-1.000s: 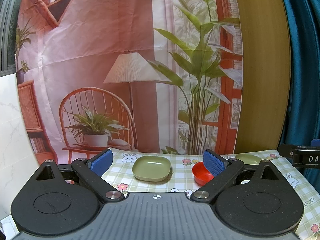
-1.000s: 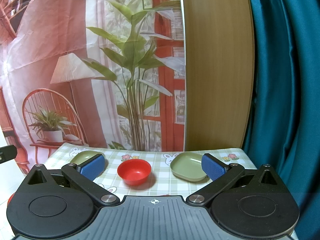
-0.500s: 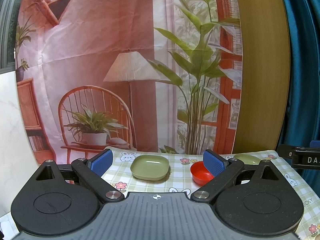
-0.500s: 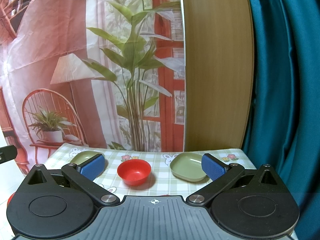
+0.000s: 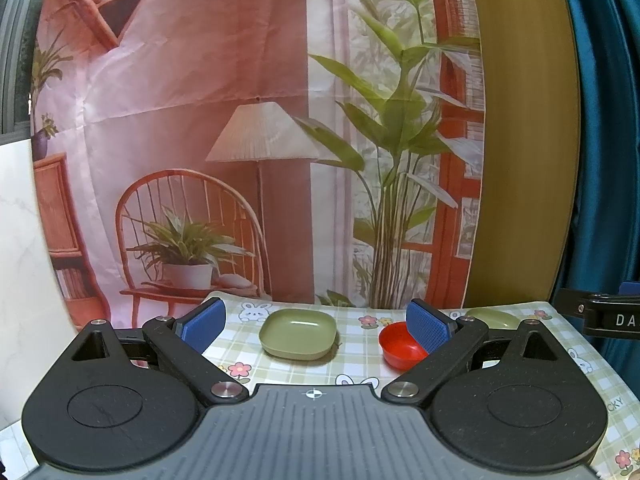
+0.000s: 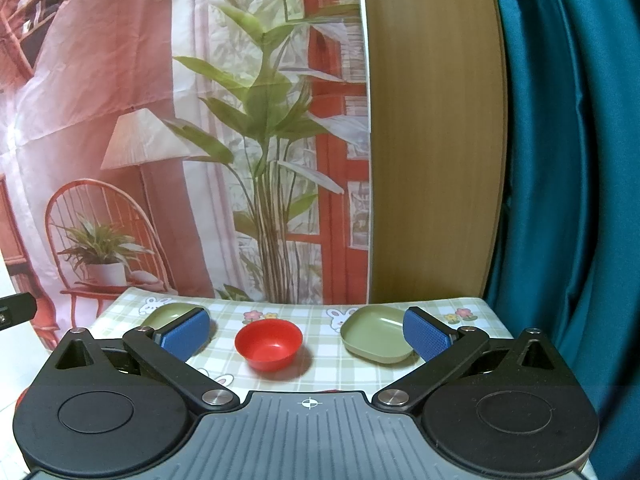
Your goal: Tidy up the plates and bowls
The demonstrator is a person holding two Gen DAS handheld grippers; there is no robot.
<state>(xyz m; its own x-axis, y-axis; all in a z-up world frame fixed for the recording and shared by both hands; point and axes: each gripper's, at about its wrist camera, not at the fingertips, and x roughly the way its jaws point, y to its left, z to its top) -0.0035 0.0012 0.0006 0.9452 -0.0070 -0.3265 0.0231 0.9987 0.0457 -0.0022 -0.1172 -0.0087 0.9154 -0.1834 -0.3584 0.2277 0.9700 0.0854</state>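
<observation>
A square green plate (image 5: 298, 333) lies on the checked tablecloth (image 5: 360, 364), straight ahead of my open, empty left gripper (image 5: 316, 326). A red bowl (image 5: 400, 346) sits to its right, partly behind my right blue pad (image 5: 428, 326). A second green plate (image 5: 492, 318) lies at the far right. In the right wrist view the red bowl (image 6: 268, 344) is centred ahead of my open, empty right gripper (image 6: 306, 334), with one green plate (image 6: 378, 338) at the right and the other (image 6: 168, 314) behind the left pad (image 6: 186, 334).
A printed backdrop (image 5: 256, 140) hangs behind the table, with a wooden panel (image 6: 432, 140) and a teal curtain (image 6: 560, 180) to the right. The right gripper's body (image 5: 608, 316) shows at the right edge of the left wrist view.
The left gripper has shifted slightly, so the green plate and red bowl slid a little left in its view. The right wrist view is unchanged.
</observation>
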